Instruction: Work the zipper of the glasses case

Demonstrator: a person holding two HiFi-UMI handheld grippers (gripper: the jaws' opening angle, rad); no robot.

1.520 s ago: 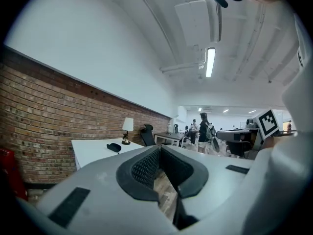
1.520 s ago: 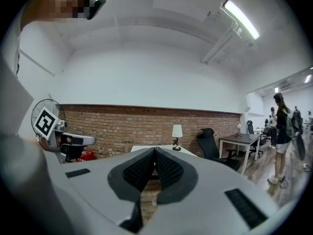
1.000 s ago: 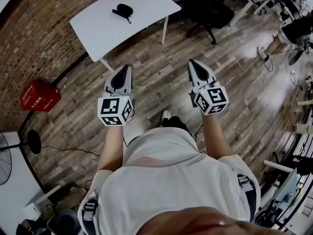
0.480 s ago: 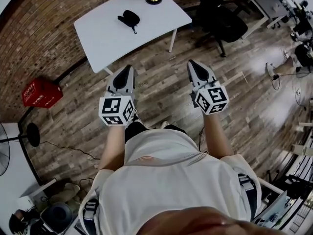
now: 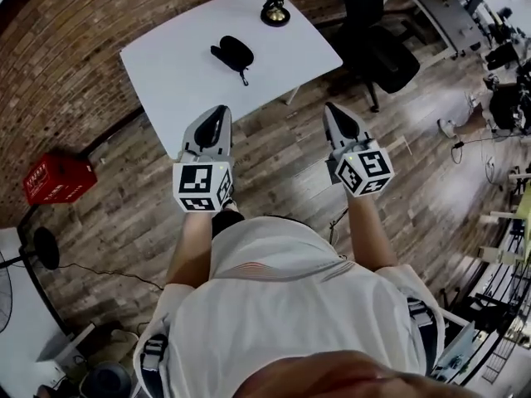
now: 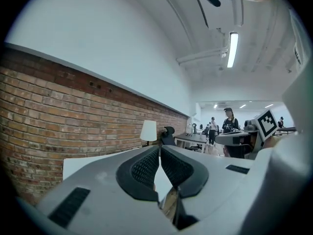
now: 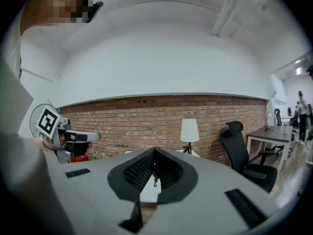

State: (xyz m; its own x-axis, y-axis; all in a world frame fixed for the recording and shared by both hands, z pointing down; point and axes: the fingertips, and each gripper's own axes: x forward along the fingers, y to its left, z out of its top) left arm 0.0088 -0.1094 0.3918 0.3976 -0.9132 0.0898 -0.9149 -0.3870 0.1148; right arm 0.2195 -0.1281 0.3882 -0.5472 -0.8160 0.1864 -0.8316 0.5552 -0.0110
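A black glasses case [image 5: 231,52] with a short zipper cord lies on the white table [image 5: 182,73] at the top of the head view. My two grippers are held out side by side over the wooden floor, short of the table's near edge. The left gripper [image 5: 218,112] has its jaws shut with nothing between them, and its tips meet in the left gripper view [image 6: 160,148]. The right gripper [image 5: 330,108] is likewise shut and empty [image 7: 154,150]. Neither gripper touches the case or the table.
A lamp [image 5: 275,11] stands at the table's far edge against the brick wall. A black office chair [image 5: 377,52] stands right of the table and a red crate [image 5: 54,179] sits on the floor at the left. People stand by distant desks [image 6: 228,120].
The table with the case has drawn nearer and lower in the head view as the person walks toward it. Both grippers keep the same shut pose in front of the body.
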